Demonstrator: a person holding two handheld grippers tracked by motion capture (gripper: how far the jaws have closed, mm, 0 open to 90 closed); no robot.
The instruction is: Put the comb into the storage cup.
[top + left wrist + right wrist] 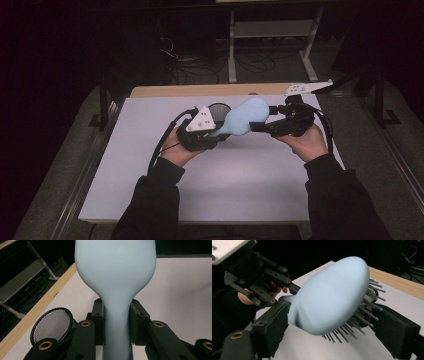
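A light blue hairbrush (245,117) hangs level above the white table top (200,185), between my two grippers. My left gripper (216,132) is shut on its narrow handle. In the left gripper view the pads (100,322) press both sides of the handle (117,340), and the wide brush head (115,270) rises beyond them. My right gripper (265,122) is open around the head. In the right gripper view the brush (332,295) lies between the jaws (332,332), smooth back towards the left pad (274,325) and dark bristles (359,317) pointing at the right pad. The left gripper (287,296) shows behind it.
A round black mesh cup (218,109) (51,325) stands on the table just behind the left gripper. A wooden strip (200,90) edges the far side of the table. Beyond it are white stand legs (232,50) and cables on a dark floor.
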